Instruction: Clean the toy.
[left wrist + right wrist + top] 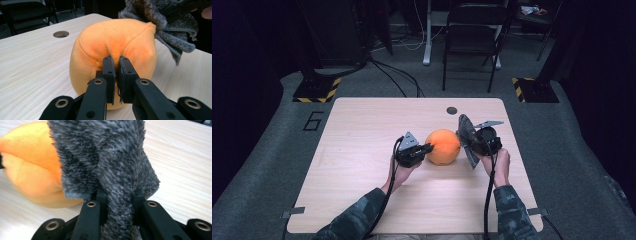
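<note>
A round orange plush toy (pixel 443 146) sits near the middle of the wooden table (pixel 362 150). My left gripper (pixel 427 148) presses against its left side, jaws nearly together and pinching a fold of the orange fabric (pixel 115 53). A grey furry cloth (pixel 467 137) stands upright against the toy's right side. My right gripper (pixel 479 145) is shut on that cloth (pixel 115 170), which rises between its jaws and hides the fingertips. The orange toy (pixel 32 170) lies just behind the cloth in the right gripper view.
A round cable hole (pixel 452 110) is in the table near its far edge. A black folding chair (pixel 472 35) and a desk leg (pixel 428 35) stand on the floor beyond the table. Yellow-black striped bases (pixel 317 90) flank the far corners.
</note>
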`<move>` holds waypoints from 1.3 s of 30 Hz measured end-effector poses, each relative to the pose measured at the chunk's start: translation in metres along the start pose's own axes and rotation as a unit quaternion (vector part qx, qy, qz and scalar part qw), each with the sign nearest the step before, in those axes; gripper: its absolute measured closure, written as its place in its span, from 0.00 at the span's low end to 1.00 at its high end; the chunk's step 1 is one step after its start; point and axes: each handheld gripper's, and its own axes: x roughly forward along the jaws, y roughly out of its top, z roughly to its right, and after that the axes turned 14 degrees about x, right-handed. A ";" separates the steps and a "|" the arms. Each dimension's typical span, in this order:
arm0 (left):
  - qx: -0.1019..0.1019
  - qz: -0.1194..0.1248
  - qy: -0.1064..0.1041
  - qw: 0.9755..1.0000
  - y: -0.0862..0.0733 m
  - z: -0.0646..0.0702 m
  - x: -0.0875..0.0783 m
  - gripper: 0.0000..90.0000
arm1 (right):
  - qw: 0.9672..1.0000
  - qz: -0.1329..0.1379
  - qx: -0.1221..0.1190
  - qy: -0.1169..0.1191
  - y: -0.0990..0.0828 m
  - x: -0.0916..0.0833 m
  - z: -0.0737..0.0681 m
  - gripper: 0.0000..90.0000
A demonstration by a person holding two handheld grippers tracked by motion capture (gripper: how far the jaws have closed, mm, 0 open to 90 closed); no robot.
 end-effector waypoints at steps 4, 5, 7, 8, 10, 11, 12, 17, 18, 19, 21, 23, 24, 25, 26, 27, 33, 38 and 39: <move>0.000 -0.002 0.001 1.000 0.000 -0.001 -0.001 0.94 | 0.999 0.029 -0.002 0.021 0.004 -0.008 -0.008 0.85; 0.001 -0.002 0.001 1.000 0.000 -0.001 -0.002 0.94 | 0.999 0.034 -0.008 0.031 0.004 -0.010 -0.012 0.85; 0.002 -0.003 0.000 1.000 0.000 -0.001 -0.002 0.94 | 0.997 0.041 -0.027 0.054 0.006 -0.013 -0.027 0.84; 0.002 -0.005 0.000 1.000 0.000 -0.001 -0.002 0.94 | 0.997 0.038 -0.039 0.055 0.006 -0.012 -0.032 0.84; 0.002 -0.005 0.001 1.000 -0.001 -0.001 -0.003 0.94 | 0.997 0.027 -0.054 0.041 0.005 -0.005 -0.043 0.85; 0.005 -0.007 0.003 1.000 -0.001 -0.001 -0.004 0.94 | 0.998 0.021 -0.057 0.028 0.003 -0.001 -0.045 0.85; 0.002 -0.006 0.004 1.000 -0.002 -0.001 -0.004 0.94 | 0.998 0.016 -0.059 0.029 0.002 0.004 -0.044 0.85; 0.008 -0.008 0.007 1.000 -0.003 -0.002 -0.005 0.94 | 0.999 0.003 -0.028 0.043 -0.003 0.016 -0.030 0.85; 0.008 -0.008 0.008 1.000 -0.003 -0.002 -0.006 0.94 | 0.999 0.001 -0.026 0.041 -0.004 0.019 -0.031 0.85; 0.009 -0.003 0.013 1.000 -0.002 -0.002 -0.006 0.93 | 0.999 0.001 -0.031 0.041 -0.005 0.021 -0.030 0.85; 0.016 -0.004 0.018 1.000 0.000 -0.002 -0.008 0.86 | 0.999 0.004 -0.032 0.041 -0.005 0.022 -0.031 0.85; 0.022 -0.010 0.019 1.000 0.003 -0.003 -0.010 0.76 | 0.999 0.004 -0.034 0.039 -0.005 0.021 -0.031 0.85; 0.025 -0.007 0.023 0.999 0.005 -0.003 -0.010 0.71 | 0.999 0.003 -0.032 0.039 -0.005 0.021 -0.031 0.85; 0.028 -0.007 0.026 0.999 0.008 -0.003 -0.012 0.66 | 0.999 0.003 -0.033 0.039 -0.005 0.021 -0.030 0.85; 0.041 -0.009 0.027 0.999 0.011 -0.003 -0.013 0.62 | 0.999 0.003 -0.032 0.040 -0.005 0.021 -0.030 0.85; 0.048 -0.005 0.032 0.998 0.015 -0.002 -0.014 0.58 | 0.999 0.006 -0.036 0.040 -0.004 0.021 -0.030 0.85; 0.087 -0.016 0.013 0.996 0.034 0.002 -0.008 0.44 | 0.999 0.002 -0.035 0.040 -0.005 0.020 -0.032 0.85; 0.106 -0.046 -0.008 0.993 0.039 0.007 0.011 0.36 | 0.999 0.002 -0.035 0.039 -0.005 0.020 -0.032 0.85; 0.116 -0.054 -0.006 0.992 0.041 0.008 0.014 0.34 | 0.999 0.002 -0.035 0.039 -0.005 0.020 -0.032 0.85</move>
